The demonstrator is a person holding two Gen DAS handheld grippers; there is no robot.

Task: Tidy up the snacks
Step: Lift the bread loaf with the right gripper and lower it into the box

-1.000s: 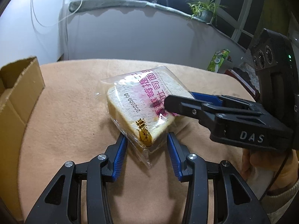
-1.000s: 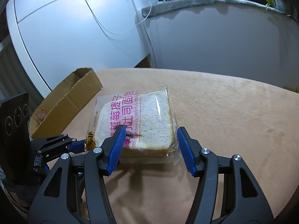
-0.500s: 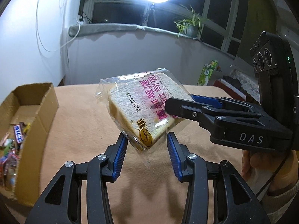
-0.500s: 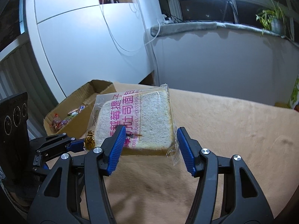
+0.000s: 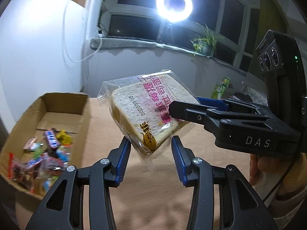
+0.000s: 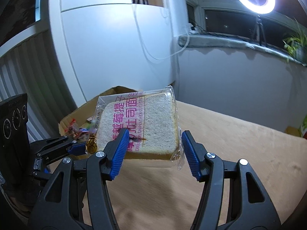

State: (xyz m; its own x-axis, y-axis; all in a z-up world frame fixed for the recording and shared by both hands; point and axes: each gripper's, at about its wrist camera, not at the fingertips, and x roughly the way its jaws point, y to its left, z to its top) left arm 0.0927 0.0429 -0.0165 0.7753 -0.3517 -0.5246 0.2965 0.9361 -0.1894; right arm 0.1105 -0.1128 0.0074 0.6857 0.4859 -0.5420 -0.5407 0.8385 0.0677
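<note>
A slice of thick toast in a clear packet with pink print hangs in the air above the tan table. My left gripper is shut on its near corner, the one with the gold logo. From the right, my right gripper clamps the far side of the slice. In the right wrist view the toast packet sits between the blue pads of my right gripper, and my left gripper pinches the logo corner. An open cardboard box holding several wrapped snacks stands to the left.
The cardboard box sits partly behind the packet near a white wall. A ring light and a potted plant stand at the window. A green carton lies at the far right. A person's hand holds the right gripper.
Both grippers have lifted the toast packet off the table and carried it left toward the box, whose inside with the snacks has come into view. The grips look the same.
</note>
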